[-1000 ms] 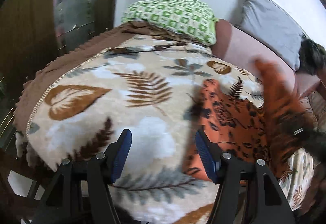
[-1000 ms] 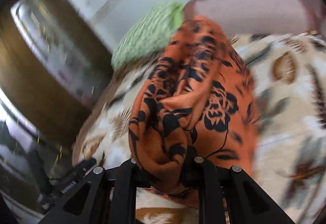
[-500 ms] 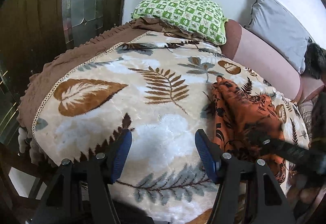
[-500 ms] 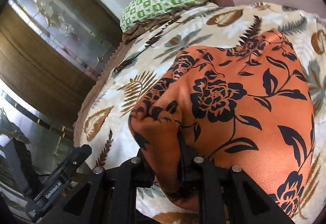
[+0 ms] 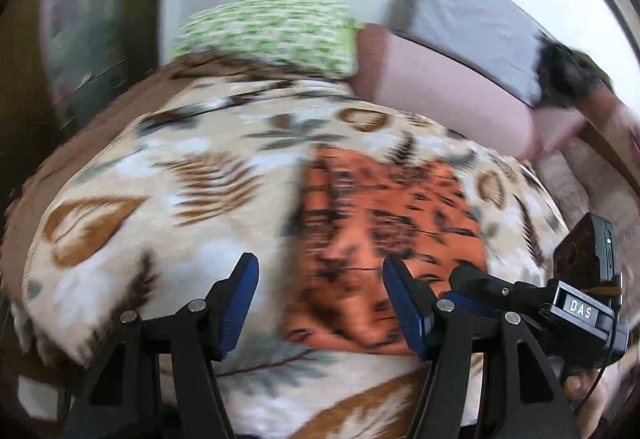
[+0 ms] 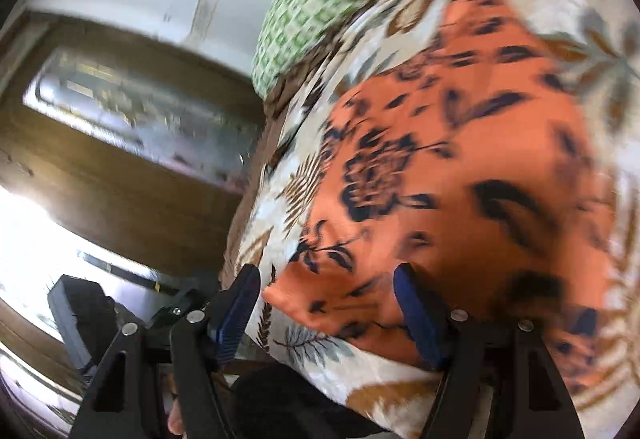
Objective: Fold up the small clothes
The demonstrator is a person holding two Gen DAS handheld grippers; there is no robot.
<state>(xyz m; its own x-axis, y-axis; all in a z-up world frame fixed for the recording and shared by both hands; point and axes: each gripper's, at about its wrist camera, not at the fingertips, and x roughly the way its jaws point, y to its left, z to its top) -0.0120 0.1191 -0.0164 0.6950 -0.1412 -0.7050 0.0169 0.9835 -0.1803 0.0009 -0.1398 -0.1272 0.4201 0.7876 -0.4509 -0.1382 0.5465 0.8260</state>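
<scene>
While both claws, left claw (image 5: 318,303) and right claw (image 6: 326,309), gape above the orange garment (image 5: 384,223), a label (image 5: 581,308) reads "DAS".

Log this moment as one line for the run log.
left gripper: open, empty | right gripper: open, empty | orange floral garment: flat on leaf-print blanket

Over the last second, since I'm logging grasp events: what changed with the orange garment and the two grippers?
The right gripper let go: it was clamped on the orange floral garment and now stands open, the cloth lying on the leaf-print blanket. The garment came down from hanging bunched to spread flat. The left gripper stayed open, holding nothing.
</scene>
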